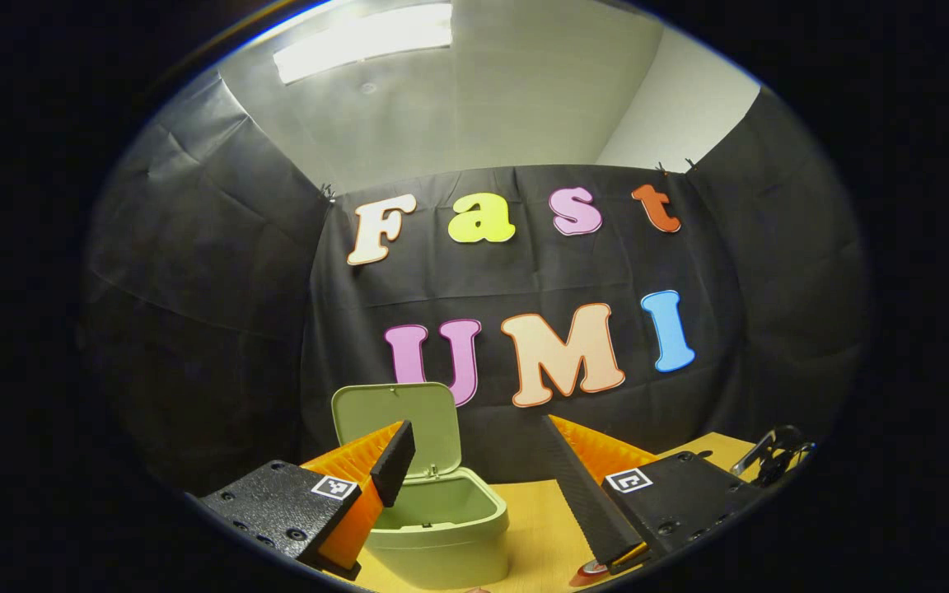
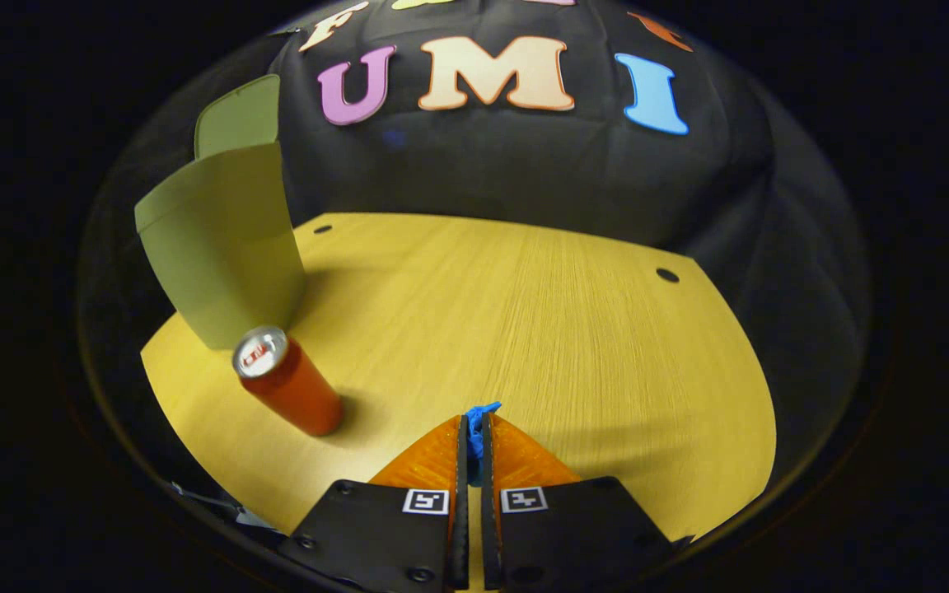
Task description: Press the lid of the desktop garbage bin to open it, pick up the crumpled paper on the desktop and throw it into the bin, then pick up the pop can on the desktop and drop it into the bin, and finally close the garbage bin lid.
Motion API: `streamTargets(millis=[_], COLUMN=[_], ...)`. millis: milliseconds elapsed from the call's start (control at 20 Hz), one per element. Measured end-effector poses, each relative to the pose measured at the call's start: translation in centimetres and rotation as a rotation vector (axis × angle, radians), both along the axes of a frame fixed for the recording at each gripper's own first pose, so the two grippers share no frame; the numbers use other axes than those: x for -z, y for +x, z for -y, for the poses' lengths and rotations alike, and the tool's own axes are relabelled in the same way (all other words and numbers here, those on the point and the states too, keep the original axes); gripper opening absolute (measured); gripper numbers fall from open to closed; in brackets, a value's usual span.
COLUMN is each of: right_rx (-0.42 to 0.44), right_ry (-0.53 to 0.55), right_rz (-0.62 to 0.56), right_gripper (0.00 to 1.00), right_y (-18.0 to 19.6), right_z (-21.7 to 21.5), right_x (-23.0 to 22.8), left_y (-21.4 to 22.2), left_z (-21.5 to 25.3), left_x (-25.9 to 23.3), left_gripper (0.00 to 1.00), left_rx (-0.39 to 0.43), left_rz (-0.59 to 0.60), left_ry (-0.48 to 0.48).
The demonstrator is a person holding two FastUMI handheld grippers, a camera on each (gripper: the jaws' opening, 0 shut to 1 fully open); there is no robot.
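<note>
Bin (image 1: 441,519) lid (image 1: 396,420) up near table's (image 2: 540,329) left edge; right claw (image 2: 474,441) clenched on blue paper (image 2: 479,420), not yet binned; can (image 2: 289,383) upright beside bin; left claw (image 1: 474,469) released, idle; closing remains.

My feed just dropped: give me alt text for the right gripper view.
The right gripper is shut on a blue crumpled paper low over the wooden table. To its left a red pop can stands upright beside the green bin, whose lid is up.

Pop can (image 2: 287,390) just before bin (image 2: 219,247)
</note>
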State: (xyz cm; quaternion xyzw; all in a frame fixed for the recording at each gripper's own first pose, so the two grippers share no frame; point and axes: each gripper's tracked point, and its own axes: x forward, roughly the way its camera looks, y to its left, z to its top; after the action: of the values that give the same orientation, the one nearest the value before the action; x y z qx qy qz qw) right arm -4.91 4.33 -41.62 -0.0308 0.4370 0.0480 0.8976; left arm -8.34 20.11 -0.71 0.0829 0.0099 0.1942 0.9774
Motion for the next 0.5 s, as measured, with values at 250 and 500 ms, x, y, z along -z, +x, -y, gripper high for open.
streamTargets(millis=[250, 500], right_rx=[-0.057, -0.132], right_ry=[0.041, 0.102], right_rz=[0.206, 0.381], right_gripper=[0.08, 0.08], right_y=[6.4, 11.0], right_z=[-4.2, -9.9], right_x=[-7.0, -13.9], left_y=[-1.7, -3.9], left_z=[-1.3, -3.6], left_x=[0.9, 2.4], left_gripper=[0.94, 0.94], left_rx=[-0.034, -0.083], left_rz=[-0.019, -0.056], left_ry=[-0.006, -0.017])
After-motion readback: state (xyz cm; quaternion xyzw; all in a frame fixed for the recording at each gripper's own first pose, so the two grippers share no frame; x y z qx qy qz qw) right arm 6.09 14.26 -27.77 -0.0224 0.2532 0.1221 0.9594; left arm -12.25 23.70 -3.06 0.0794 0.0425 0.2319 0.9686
